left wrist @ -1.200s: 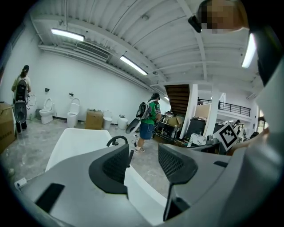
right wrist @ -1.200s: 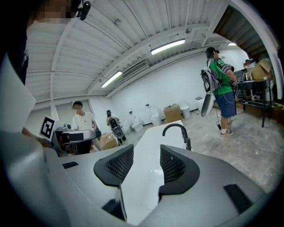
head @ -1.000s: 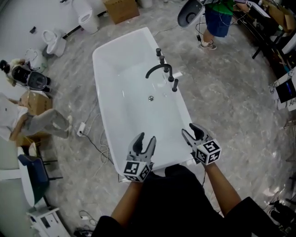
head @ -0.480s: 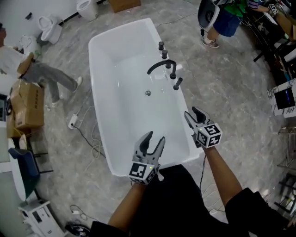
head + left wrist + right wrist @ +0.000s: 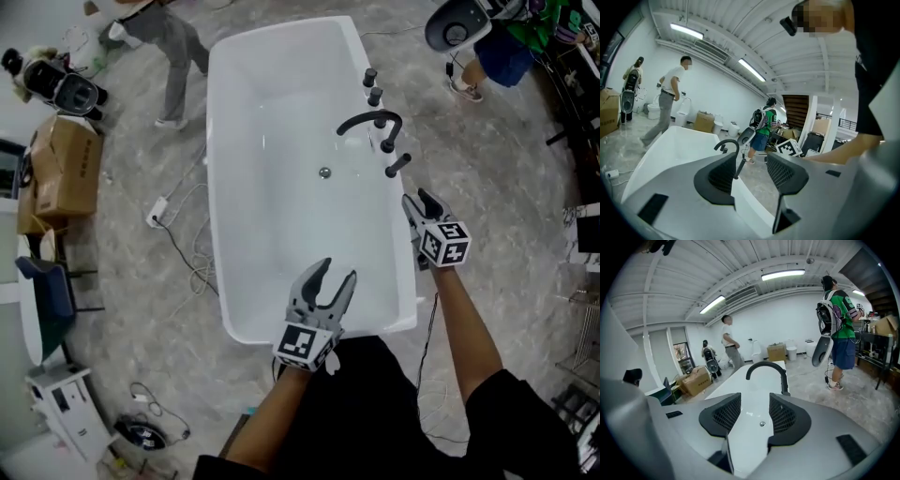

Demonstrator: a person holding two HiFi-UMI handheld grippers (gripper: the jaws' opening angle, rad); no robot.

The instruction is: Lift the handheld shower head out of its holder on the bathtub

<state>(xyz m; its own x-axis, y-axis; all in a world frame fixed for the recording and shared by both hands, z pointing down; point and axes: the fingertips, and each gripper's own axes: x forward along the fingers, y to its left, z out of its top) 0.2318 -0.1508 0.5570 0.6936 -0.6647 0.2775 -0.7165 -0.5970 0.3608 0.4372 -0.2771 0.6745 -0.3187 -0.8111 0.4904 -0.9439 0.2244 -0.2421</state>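
A white bathtub (image 5: pixel 246 197) lies lengthwise ahead of me. On its right rim stand a black arched faucet (image 5: pixel 368 121), two knobs, and the black handheld shower head (image 5: pixel 397 166), a slim stick tilted in its holder. My right gripper (image 5: pixel 418 199) is open just short of the shower head, over the right rim, touching nothing. My left gripper (image 5: pixel 336 272) is open and empty over the tub's near end. In the left gripper view the shower head (image 5: pixel 738 167) and faucet (image 5: pixel 727 144) show past the jaws. The right gripper view shows the faucet (image 5: pixel 766 367) and drain (image 5: pixel 761 424); the shower head is hidden there.
Cardboard boxes (image 5: pixel 61 176) and a power strip with cables (image 5: pixel 178 246) lie on the floor left of the tub. One person walks past the tub's far left corner (image 5: pixel 167 42); another in blue shorts (image 5: pixel 506 52) stands at the far right.
Both grippers have moved forward along the tub, and the right one is now close below the shower head. The person on the left walked toward the tub's far end.
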